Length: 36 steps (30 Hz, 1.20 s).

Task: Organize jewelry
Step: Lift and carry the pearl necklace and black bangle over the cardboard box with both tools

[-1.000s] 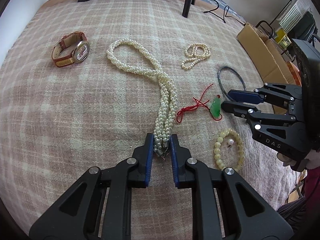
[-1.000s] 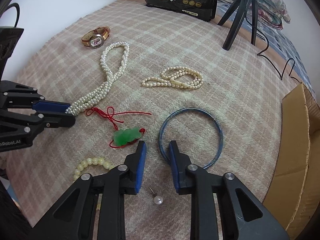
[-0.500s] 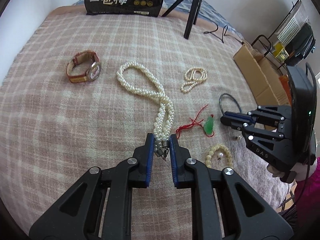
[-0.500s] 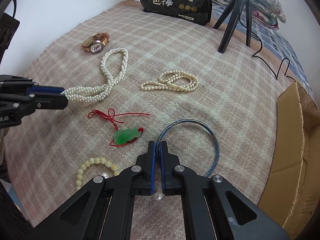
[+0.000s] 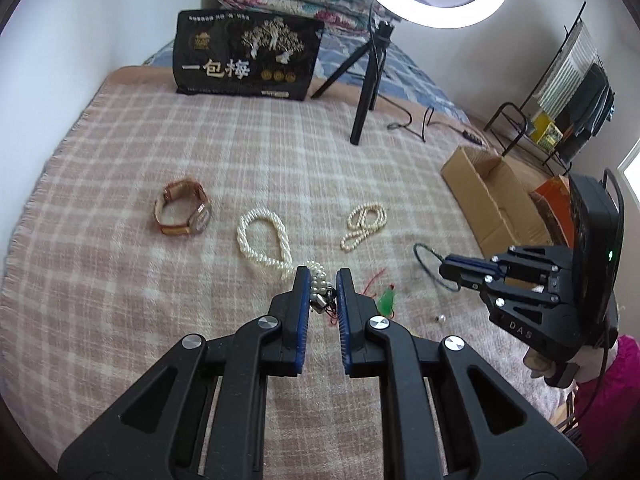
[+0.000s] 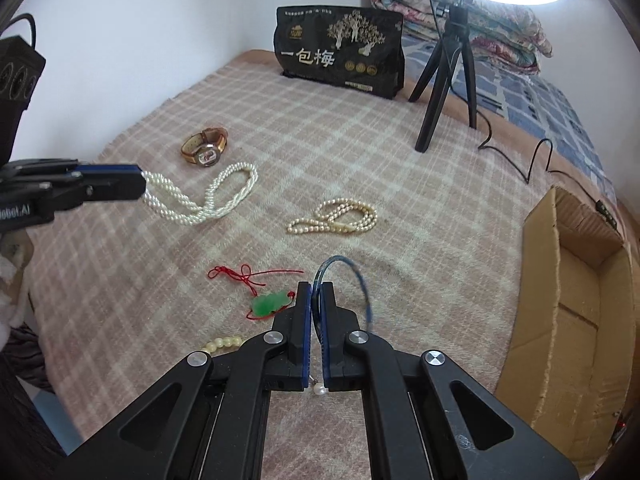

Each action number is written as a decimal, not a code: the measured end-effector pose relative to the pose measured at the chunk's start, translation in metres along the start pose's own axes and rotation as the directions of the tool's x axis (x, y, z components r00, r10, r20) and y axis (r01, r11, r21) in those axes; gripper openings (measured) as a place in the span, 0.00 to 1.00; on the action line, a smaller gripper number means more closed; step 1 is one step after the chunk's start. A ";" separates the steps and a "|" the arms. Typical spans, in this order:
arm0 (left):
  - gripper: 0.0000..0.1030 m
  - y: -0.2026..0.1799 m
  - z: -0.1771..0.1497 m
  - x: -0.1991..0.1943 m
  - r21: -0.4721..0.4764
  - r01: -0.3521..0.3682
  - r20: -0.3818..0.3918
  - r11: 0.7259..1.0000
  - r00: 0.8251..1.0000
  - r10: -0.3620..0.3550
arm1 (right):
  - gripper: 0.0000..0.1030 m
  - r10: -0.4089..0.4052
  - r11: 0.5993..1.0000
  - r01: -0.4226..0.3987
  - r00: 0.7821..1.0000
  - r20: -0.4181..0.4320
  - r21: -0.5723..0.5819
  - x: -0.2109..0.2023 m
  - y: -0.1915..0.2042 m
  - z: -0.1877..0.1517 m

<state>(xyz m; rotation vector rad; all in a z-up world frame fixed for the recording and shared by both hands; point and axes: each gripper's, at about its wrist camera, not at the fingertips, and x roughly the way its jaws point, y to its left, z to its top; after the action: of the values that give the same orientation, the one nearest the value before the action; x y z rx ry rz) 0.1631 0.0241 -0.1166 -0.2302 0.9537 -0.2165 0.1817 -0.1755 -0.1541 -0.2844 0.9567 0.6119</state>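
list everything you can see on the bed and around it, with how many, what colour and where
blanket: 1, pink plaid, covers bed
twisted pearl necklace: 1, white, one end lifted
small pearl necklace: 1, cream, centre
watch: 1, brown strap, far left
jade pendant: 1, green, red cord
bangle: 1, blue, tilted up
bead bracelet: 1, pale yellow, near edge
pearl earring: 1, white
bag: 1, black, far end
tripod: 1, black
box: 1, brown, right
left gripper: black, holds twisted pearl necklace
right gripper: black, holds bangle

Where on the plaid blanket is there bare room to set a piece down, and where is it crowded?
Free: the wide stretch of blanket between the black bag, tripod and watch; also between the small pearl strand and cardboard box. Crowded: around the green pendant, blue bangle and bead bracelet.
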 end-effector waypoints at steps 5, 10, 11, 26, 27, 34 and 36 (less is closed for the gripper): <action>0.11 0.002 0.009 -0.009 -0.005 -0.006 0.039 1.000 0.999 0.006 | 0.02 -0.017 1.000 0.017 1.000 0.009 -0.004 -0.005 -0.001 -0.001; 0.11 0.004 0.012 -0.015 -0.004 -0.004 0.057 1.000 0.998 0.004 | 0.02 -0.031 0.999 0.031 0.999 0.023 -0.005 -0.010 -0.001 -0.001; 0.11 0.005 0.012 -0.017 -0.003 -0.004 0.061 1.000 0.998 0.004 | 0.02 -0.034 0.999 0.034 0.999 0.028 -0.007 -0.012 0.000 0.000; 0.10 0.001 0.033 -0.055 -0.021 0.023 0.185 1.000 0.983 -0.018 | 0.02 -0.017 1.000 0.016 0.992 0.126 0.014 -0.051 0.000 0.008; 0.10 -0.001 0.034 -0.058 -0.019 0.027 0.191 0.999 0.981 -0.023 | 0.02 -0.017 1.000 0.015 0.991 0.132 0.016 -0.054 0.000 0.008; 0.10 -0.028 0.042 -0.073 0.030 0.060 0.229 0.998 0.971 -0.065 | 0.02 -0.020 0.999 0.014 0.984 0.178 0.036 -0.079 -0.006 0.006; 0.10 -0.037 0.046 -0.077 0.043 0.064 0.246 0.997 0.967 -0.072 | 0.02 -0.027 0.999 0.018 0.981 0.195 0.051 -0.090 -0.012 0.003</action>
<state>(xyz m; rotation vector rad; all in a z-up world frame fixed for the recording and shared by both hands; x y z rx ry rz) 0.1547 0.0147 -0.0204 -0.2522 0.6941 -0.2609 0.1530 -0.2156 -0.0784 -0.1876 0.7772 0.5837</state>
